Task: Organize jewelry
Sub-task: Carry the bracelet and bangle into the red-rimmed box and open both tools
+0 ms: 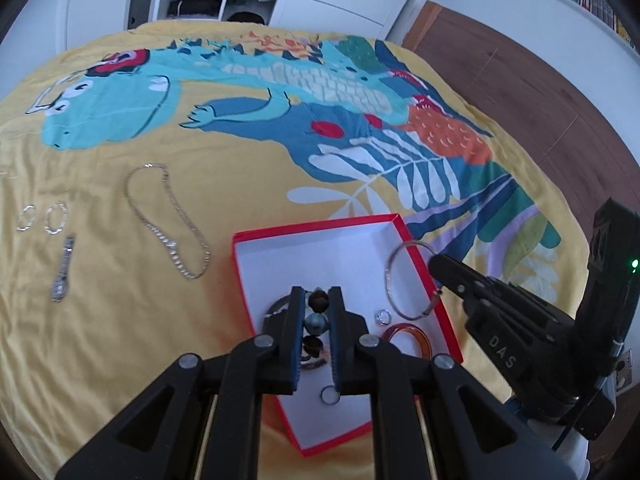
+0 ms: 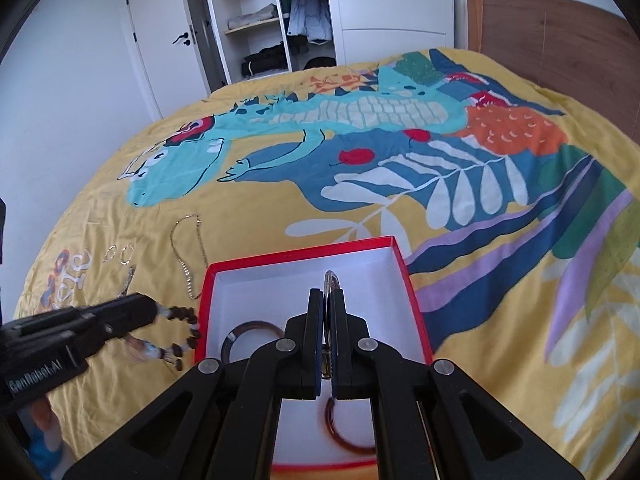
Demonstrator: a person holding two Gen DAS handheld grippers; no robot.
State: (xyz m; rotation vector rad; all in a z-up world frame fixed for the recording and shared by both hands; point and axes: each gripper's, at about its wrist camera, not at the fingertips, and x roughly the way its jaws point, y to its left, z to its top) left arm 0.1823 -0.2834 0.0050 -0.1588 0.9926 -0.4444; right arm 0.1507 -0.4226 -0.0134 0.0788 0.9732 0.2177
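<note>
A red box (image 1: 416, 252) with a white inside lies on the yellow bedspread; it also shows in the right wrist view (image 2: 304, 258). My left gripper (image 1: 318, 294) is shut on a beaded bracelet (image 1: 318, 322) over the box's left part; the bracelet hangs from it in the right wrist view (image 2: 188, 338). My right gripper (image 2: 329, 294) is shut on a thin silver bangle (image 2: 332, 278) above the box, and the bangle shows in the left wrist view (image 1: 394, 276). In the box lie a brown bangle (image 2: 250, 330), an orange bangle (image 1: 408, 334) and two small rings (image 1: 383, 317).
On the bedspread left of the box lie a silver chain necklace (image 1: 168, 220), two hoop earrings (image 1: 42, 218) and a silver watch (image 1: 64, 270). A wooden headboard (image 1: 520, 80) stands at the right. An open wardrobe (image 2: 272, 20) is beyond the bed.
</note>
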